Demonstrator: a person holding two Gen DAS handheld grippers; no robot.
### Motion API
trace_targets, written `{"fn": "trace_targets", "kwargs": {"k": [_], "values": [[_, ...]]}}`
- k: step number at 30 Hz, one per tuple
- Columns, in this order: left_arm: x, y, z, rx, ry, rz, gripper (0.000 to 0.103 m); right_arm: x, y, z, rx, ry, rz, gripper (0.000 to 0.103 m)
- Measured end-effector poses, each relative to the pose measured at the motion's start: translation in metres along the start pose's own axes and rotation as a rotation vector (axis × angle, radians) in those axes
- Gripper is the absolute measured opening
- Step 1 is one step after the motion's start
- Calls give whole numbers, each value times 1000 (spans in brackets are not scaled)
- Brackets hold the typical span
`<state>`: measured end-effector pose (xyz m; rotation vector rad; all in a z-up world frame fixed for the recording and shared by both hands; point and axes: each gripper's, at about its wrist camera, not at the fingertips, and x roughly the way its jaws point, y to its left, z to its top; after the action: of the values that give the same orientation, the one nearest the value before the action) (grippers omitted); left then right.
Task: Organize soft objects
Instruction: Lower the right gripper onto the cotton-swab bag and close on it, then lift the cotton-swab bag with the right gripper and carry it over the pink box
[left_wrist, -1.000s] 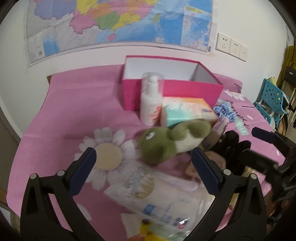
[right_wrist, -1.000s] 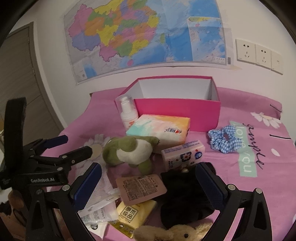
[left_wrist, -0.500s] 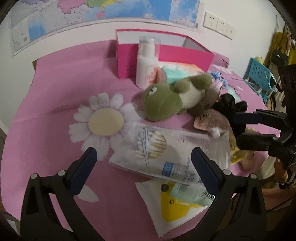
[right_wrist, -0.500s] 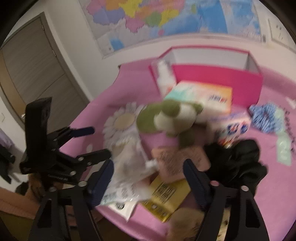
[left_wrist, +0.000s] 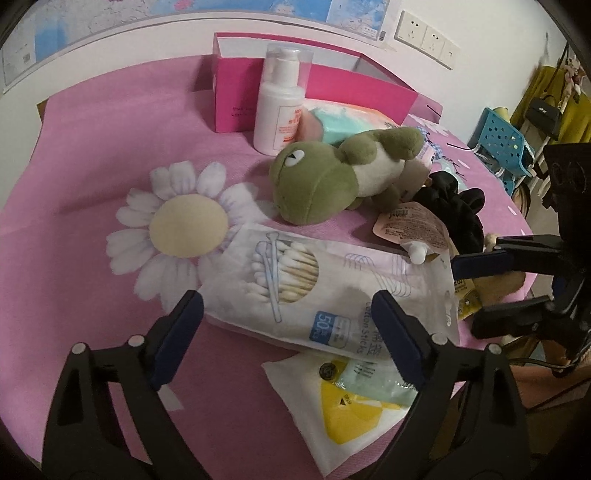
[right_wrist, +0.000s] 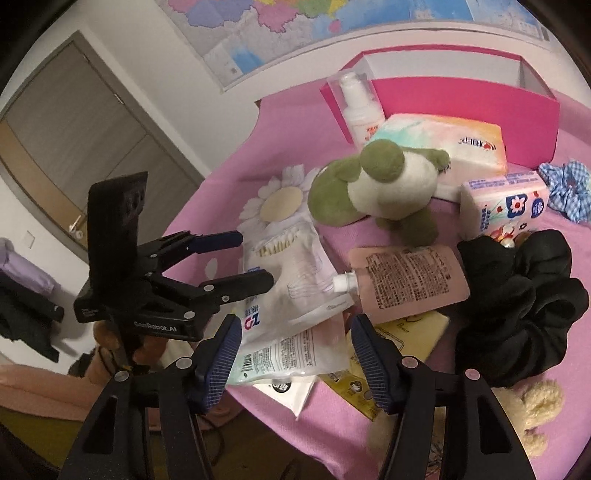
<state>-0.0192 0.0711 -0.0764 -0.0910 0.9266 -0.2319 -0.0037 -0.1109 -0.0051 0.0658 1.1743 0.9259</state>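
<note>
A green plush frog (left_wrist: 332, 177) (right_wrist: 373, 188) lies mid-table in front of an open pink box (left_wrist: 317, 88) (right_wrist: 461, 96). A black scrunchie (right_wrist: 517, 295) (left_wrist: 454, 206), a blue gingham scrunchie (right_wrist: 565, 188) and a beige plush toy (right_wrist: 532, 410) lie to the right. My left gripper (left_wrist: 288, 332) (right_wrist: 255, 258) is open and empty, over a cotton-swab bag (left_wrist: 325, 295) (right_wrist: 291, 266). My right gripper (right_wrist: 293, 362) (left_wrist: 476, 291) is open and empty at the table's near edge, over flat packets.
A white pump bottle (left_wrist: 279, 107) and a tissue pack (right_wrist: 443, 147) stand before the box. A small floral tissue pack (right_wrist: 502, 206), a pink spout pouch (right_wrist: 402, 280), a yellow packet (left_wrist: 354, 402) and white packets clutter the pink daisy-print cloth (left_wrist: 110, 166). A blue stool (left_wrist: 502, 144) stands right.
Both grippers pulled back toward the table's near edge and tilted down. The cotton-swab bag now lies flat between my left fingers. The right view swung left, showing the door.
</note>
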Motion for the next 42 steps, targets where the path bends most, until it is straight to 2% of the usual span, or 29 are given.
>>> {"fn": "trace_targets", "kwargs": {"k": [3,6,8,10,13,19,24,26,30,32,33,38,40,42], "values": [[0,-1,1,9,-2,-7,90,9,1,4,12,20,10,63],[0,-3,1,18,-3,-15,84,18,0,7,26,19,9,61],[1,-5,2,29,-3,-17,82,20,-4,8,41,10,1,49],[1,-6,3,39,-6,-19,81,19,-11,7,59,0,15,31],[1,-10,3,57,-14,-20,80,17,-12,6,55,-18,22,16],[2,-13,4,72,-20,-51,79,18,-7,10,31,-38,36,13],[-6,6,4,23,-36,-36,79,13,-5,15,17,-80,53,9],[-11,18,6,-6,-49,-23,79,10,-6,18,14,-93,53,9],[-16,39,9,-42,-59,20,79,19,-12,15,62,-14,70,15],[-14,46,9,-52,-50,26,79,21,-14,11,77,14,73,33],[-12,49,9,-58,-43,24,79,21,-14,10,75,13,72,38],[7,55,8,-58,29,-56,80,35,-9,17,66,39,88,39],[6,52,7,-48,22,-63,80,43,-6,21,55,41,98,50],[7,52,6,-39,24,-78,80,49,-1,26,44,31,90,52]]}}
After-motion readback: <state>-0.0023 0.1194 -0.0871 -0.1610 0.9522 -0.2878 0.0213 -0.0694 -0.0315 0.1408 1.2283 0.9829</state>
